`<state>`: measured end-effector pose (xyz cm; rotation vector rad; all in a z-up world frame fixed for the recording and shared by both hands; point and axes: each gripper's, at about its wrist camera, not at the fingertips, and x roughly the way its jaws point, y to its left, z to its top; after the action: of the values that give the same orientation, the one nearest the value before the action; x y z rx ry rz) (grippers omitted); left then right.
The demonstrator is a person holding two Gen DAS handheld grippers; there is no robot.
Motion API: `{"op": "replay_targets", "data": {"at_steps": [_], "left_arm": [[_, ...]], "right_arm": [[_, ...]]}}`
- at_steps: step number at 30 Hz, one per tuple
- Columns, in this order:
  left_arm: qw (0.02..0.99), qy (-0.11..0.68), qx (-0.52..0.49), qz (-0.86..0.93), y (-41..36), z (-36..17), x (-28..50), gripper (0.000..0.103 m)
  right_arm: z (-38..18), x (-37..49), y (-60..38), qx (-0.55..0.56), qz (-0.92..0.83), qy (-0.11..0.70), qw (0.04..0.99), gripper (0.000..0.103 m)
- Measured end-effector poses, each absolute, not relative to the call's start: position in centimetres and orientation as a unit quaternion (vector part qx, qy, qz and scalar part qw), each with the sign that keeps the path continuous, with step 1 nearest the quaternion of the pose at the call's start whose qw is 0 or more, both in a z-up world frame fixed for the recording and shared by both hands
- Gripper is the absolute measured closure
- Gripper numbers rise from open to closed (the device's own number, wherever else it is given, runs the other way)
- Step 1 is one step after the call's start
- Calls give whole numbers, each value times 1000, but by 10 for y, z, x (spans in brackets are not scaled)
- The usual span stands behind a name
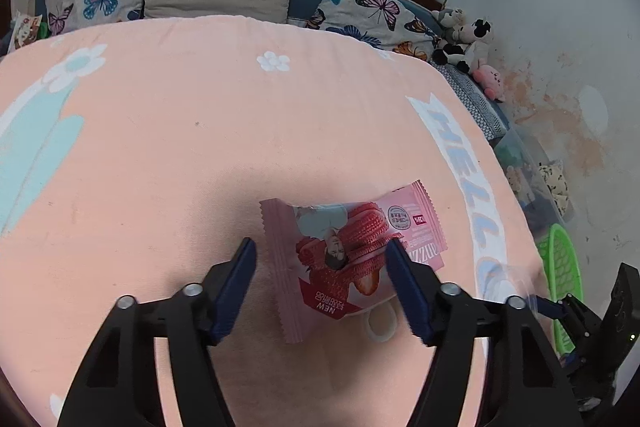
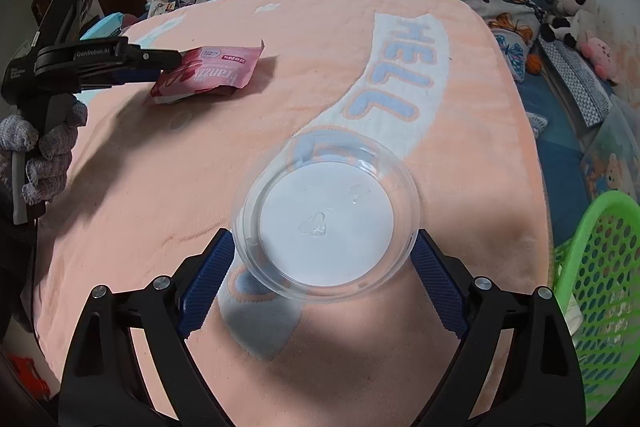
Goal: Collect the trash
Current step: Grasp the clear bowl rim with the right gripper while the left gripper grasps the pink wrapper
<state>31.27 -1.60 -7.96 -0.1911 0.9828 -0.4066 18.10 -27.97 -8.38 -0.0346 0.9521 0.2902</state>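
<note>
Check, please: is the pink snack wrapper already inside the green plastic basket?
No, the pink snack wrapper lies on the peach blanket, apart from the green plastic basket.

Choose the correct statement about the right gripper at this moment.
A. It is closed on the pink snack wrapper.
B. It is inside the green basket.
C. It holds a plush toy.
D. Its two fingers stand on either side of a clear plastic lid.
D: in the right wrist view, the right gripper has one blue finger on each side of the clear plastic lid, above the pink blanket.
</note>
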Motion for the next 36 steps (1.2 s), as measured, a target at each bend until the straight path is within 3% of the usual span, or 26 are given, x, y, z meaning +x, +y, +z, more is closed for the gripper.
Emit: {"op": "replay_targets", "data": {"at_steps": [7, 15, 27, 36], "left_arm": [[853, 472, -103, -200, -17, -85, 313, 64], [857, 462, -112, -200, -15, -79, 305, 97], [857, 454, -127, -208, -10, -71, 293, 102], [877, 408, -106, -232, -13, -37, 261, 103]], "right_arm": [[-82, 178, -279, -13, 138, 451, 881, 16], [-76, 171, -279, -11, 136, 440, 887, 16], [-65, 161, -285, -4, 130, 428, 894, 16], [-57, 148, -290, 0, 127, 418, 900, 17]]}}
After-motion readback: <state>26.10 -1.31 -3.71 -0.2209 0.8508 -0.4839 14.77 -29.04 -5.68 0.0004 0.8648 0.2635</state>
